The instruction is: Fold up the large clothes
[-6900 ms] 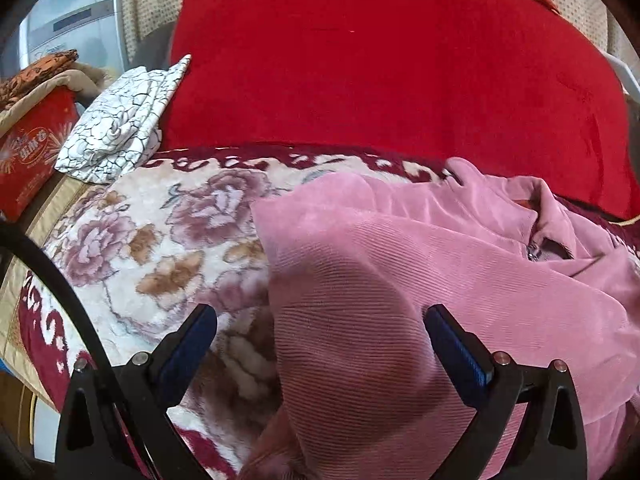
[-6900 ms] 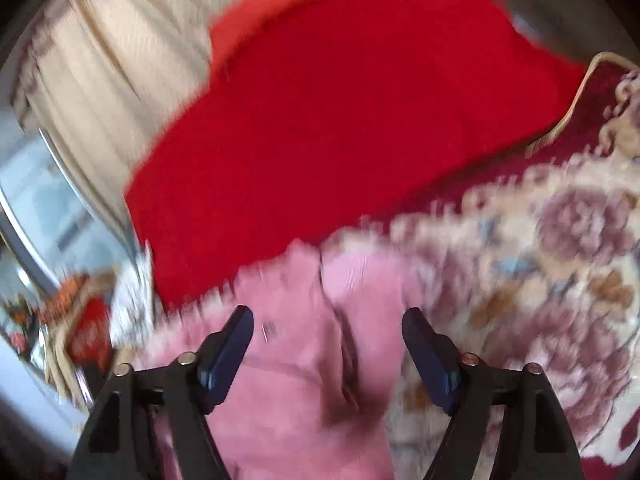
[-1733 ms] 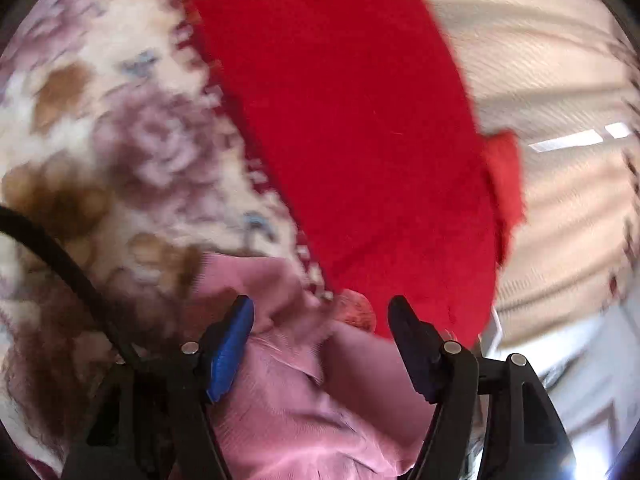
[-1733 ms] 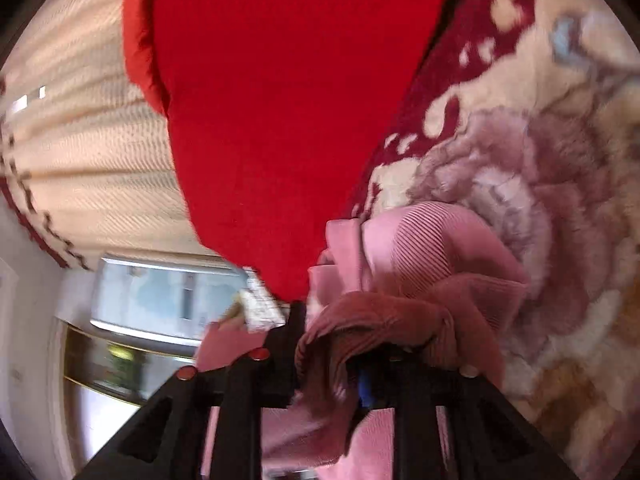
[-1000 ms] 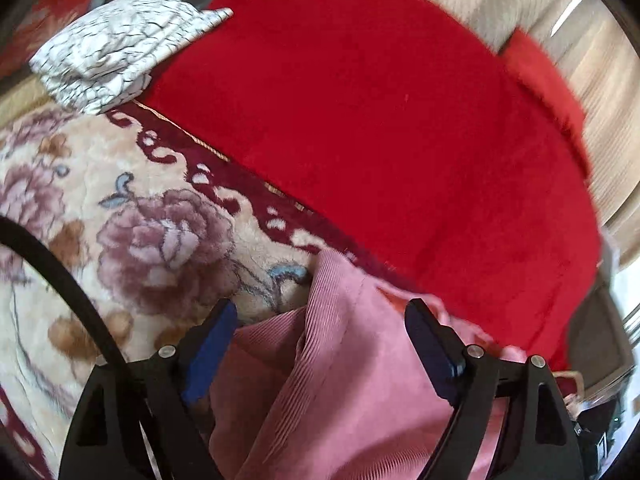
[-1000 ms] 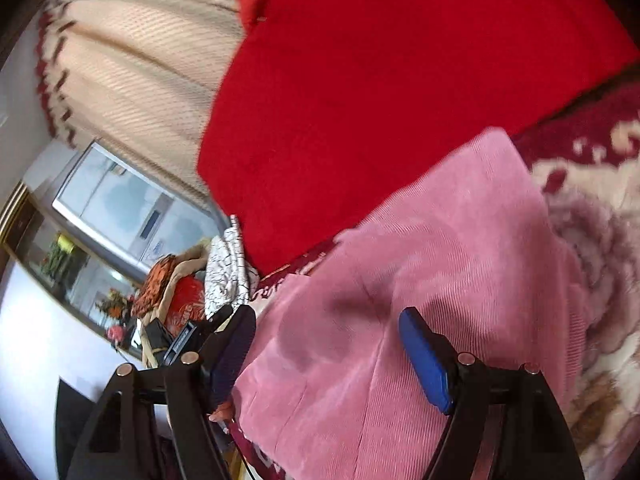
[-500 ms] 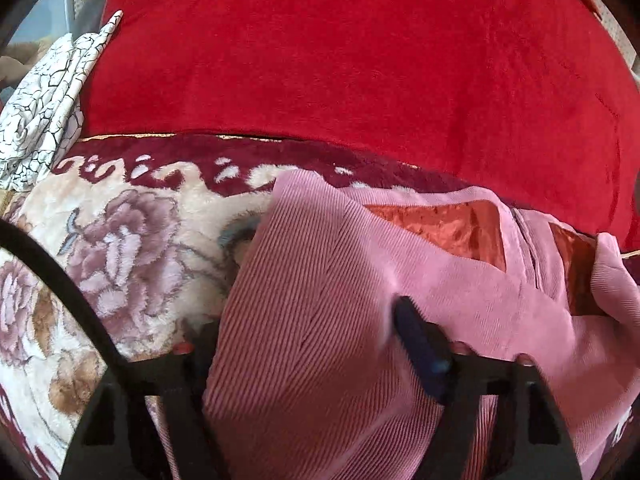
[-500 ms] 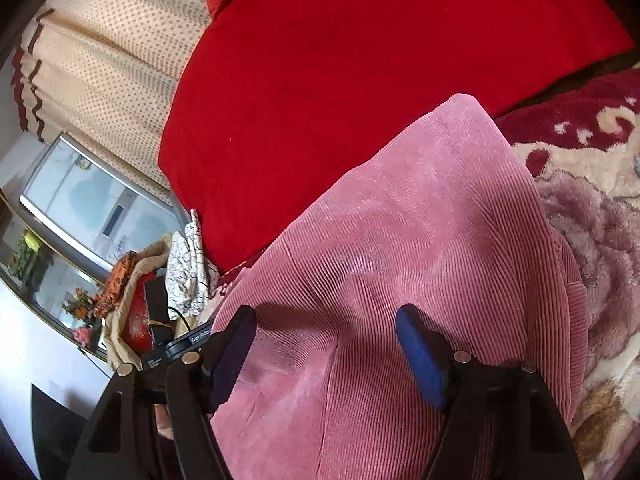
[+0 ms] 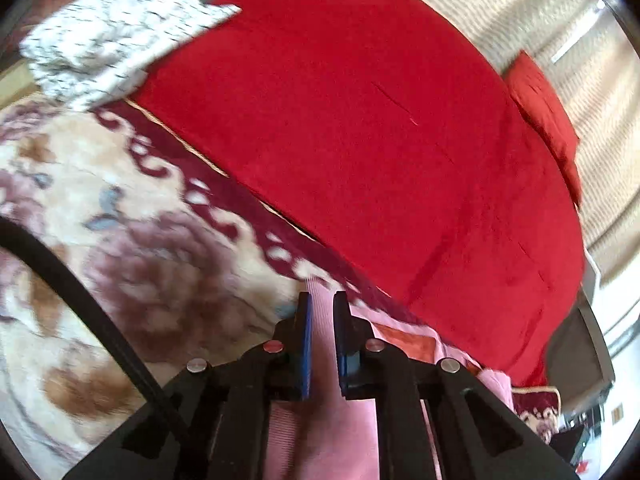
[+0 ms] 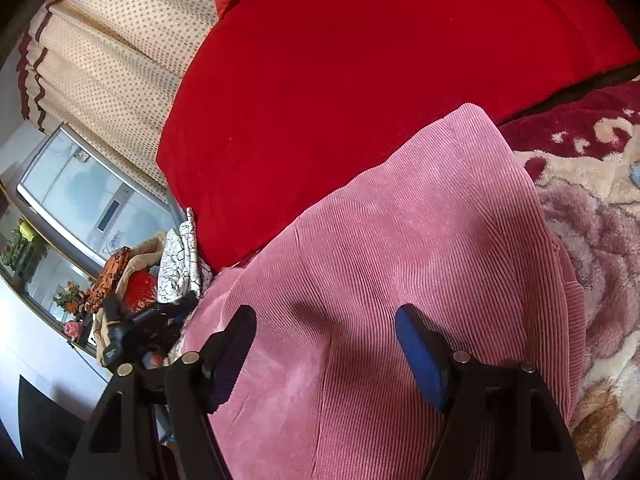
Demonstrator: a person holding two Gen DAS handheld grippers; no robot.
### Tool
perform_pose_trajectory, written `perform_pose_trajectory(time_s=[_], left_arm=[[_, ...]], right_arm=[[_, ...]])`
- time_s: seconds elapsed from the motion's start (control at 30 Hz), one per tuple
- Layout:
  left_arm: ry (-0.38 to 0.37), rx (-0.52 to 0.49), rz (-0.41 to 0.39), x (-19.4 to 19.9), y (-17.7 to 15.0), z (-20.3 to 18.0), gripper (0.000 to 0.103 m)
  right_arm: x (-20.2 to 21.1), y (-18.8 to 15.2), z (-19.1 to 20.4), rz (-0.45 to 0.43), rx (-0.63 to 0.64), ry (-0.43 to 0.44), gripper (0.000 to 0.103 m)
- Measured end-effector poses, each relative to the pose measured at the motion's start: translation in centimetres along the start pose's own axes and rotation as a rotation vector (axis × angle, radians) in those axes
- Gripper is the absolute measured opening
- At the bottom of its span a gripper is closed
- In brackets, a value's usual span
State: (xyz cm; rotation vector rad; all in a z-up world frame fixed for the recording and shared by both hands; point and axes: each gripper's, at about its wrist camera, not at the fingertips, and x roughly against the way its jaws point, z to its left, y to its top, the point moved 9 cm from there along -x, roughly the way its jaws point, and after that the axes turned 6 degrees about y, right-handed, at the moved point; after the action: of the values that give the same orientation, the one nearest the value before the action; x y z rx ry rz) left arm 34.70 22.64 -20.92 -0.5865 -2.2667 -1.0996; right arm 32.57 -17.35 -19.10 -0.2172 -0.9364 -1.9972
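Observation:
A pink corduroy garment (image 10: pixel 420 248) lies on a floral plush blanket (image 10: pixel 600 220), partly folded, with its smooth back panel facing up in the right wrist view. My right gripper (image 10: pixel 326 320) is open and hovers just above that panel, empty. In the left wrist view my left gripper (image 9: pixel 320 304) is shut on an edge of the pink garment (image 9: pixel 320 432), a strip of fabric pinched between its blue pads. An orange-red lining (image 9: pixel 408 340) shows just right of the left fingers. The left gripper also shows in the right wrist view (image 10: pixel 140 328).
A large red blanket (image 9: pixel 380 120) covers the bed behind the floral blanket (image 9: pixel 120 260). A folded white patterned cloth (image 9: pixel 112 36) lies at the far left. Dotted cream curtains (image 10: pixel 120 48), a window and a shelf with ornaments (image 10: pixel 72 300) stand beyond the bed.
My left gripper has closed on the garment's edge and swung left. My right gripper let go of bunched fabric earlier and now stays open over the flattened panel.

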Motion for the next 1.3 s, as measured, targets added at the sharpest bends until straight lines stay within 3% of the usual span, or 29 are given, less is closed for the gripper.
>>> perform_pose_trajectory(time_s=[0.07,0.1,0.17,0.2,0.23,0.3,0.47,0.5,0.53,0.57,0.63,0.7,0.73,0.83,0.97,1.03,1.1,1.17,1.3], left_arm=[[0.000,0.003,0.018,0.3,-0.2,0.0,0.007],[0.003,-0.006,0.025,0.3,-0.3,-0.4,0.014],[0.010,-0.067,0.047,0.2,-1.1,-2.3,0.060],[0.027,-0.085,0.048,0.1,-1.3,-2.8,0.093],[0.067,-0.116,0.032,0.1,-1.7,-3.6,0.096],[0.097,-0.187,0.038,-0.5,-2.2,-4.9,0.096],[0.243,-0.329,0.179,-5.2,-5.5,-5.8,0.094],[0.253,-0.362,0.183,-5.7,-5.9,-5.9,0.075],[0.274,-0.384,0.188,-5.9,-6.3,-5.9,0.048],[0.279,-0.380,0.187,-6.2,-6.2,-5.8,0.046],[0.246,-0.350,0.136,-5.3,-5.4,-5.8,0.028],[0.216,-0.310,0.101,-4.3,-4.6,-5.7,0.021],[0.203,-0.272,0.066,-3.5,-3.8,-5.4,0.009],[0.171,-0.217,0.015,-2.1,-2.1,-4.8,0.009],[0.181,-0.197,0.062,-3.1,-2.8,-3.9,0.010],[0.169,-0.186,0.074,-3.0,-2.9,-3.8,0.019],[0.151,-0.166,0.023,-0.9,-2.1,-3.6,0.029],[0.204,-0.161,-0.076,2.2,-0.8,-2.4,0.038],[0.195,-0.150,-0.139,7.2,-0.9,-0.7,0.052]], right_arm=[[0.0,0.0,0.1,-0.003,0.004,-0.005,0.075],[0.1,0.0,0.1,-0.007,0.005,-0.007,0.075],[0.1,0.0,0.3,-0.014,0.015,-0.019,0.075],[0.0,0.0,0.3,-0.013,0.020,-0.026,0.075],[-0.1,0.0,0.3,-0.011,0.025,-0.035,0.075],[-0.1,-0.1,0.3,-0.010,0.033,-0.041,0.075],[0.0,-0.1,0.2,-0.008,0.031,-0.022,0.075],[0.0,-0.1,0.2,-0.007,0.032,-0.019,0.075],[0.0,-0.1,0.2,-0.007,0.034,-0.017,0.075],[0.0,-0.1,0.2,-0.007,0.035,-0.017,0.075],[0.0,-0.1,0.2,-0.006,0.036,-0.015,0.075],[0.1,-0.2,0.3,-0.008,0.035,-0.013,0.075],[0.1,-0.2,0.3,-0.009,0.034,-0.012,0.075],[0.1,-0.2,0.3,-0.009,0.036,-0.011,0.075],[-0.1,-0.4,0.4,-0.008,0.060,-0.023,0.075],[-0.1,-0.5,0.5,-0.007,0.068,-0.032,0.075],[0.0,-0.5,0.6,-0.007,0.068,-0.036,0.075],[0.1,-0.4,0.8,-0.009,0.067,-0.045,0.075],[1.8,0.3,2.3,-0.085,0.110,-0.036,0.075]])
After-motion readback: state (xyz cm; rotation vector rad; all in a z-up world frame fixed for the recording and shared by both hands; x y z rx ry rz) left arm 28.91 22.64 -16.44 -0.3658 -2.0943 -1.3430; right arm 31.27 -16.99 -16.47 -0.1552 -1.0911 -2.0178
